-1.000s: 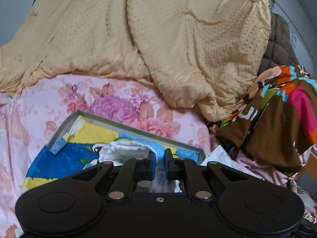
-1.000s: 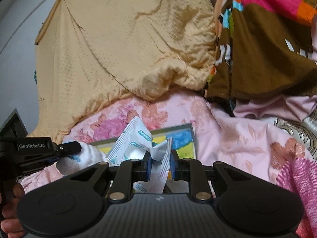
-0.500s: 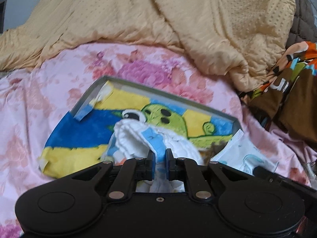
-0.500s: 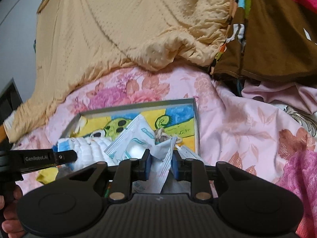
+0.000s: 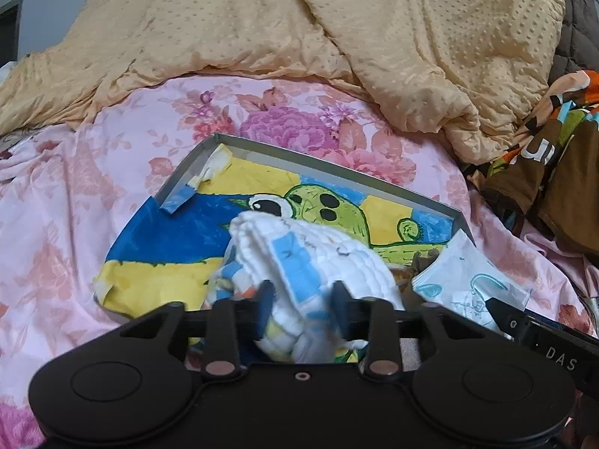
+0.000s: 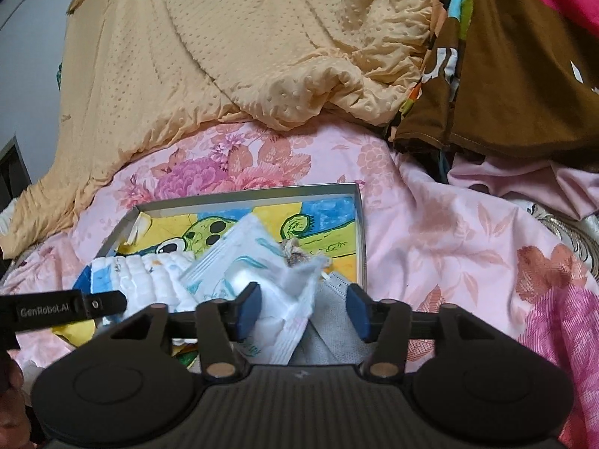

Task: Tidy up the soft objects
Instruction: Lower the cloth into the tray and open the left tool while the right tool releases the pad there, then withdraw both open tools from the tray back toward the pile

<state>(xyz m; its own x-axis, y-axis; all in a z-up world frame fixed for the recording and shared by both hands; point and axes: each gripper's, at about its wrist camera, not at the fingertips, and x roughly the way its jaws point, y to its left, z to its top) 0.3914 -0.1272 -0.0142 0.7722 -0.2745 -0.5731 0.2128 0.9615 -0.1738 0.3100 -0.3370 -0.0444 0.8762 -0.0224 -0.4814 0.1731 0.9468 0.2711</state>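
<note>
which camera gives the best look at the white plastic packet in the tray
The right wrist view: the packet lies front and centre between the open right gripper fingers, over the tray. The left wrist view shows only its far end at the tray's right edge.

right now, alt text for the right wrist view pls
The right gripper is open over a white plastic packet lying in a shallow tray with a cartoon-frog lining, beside a folded white cloth. The tray sits on a pink floral bedsheet.
</note>
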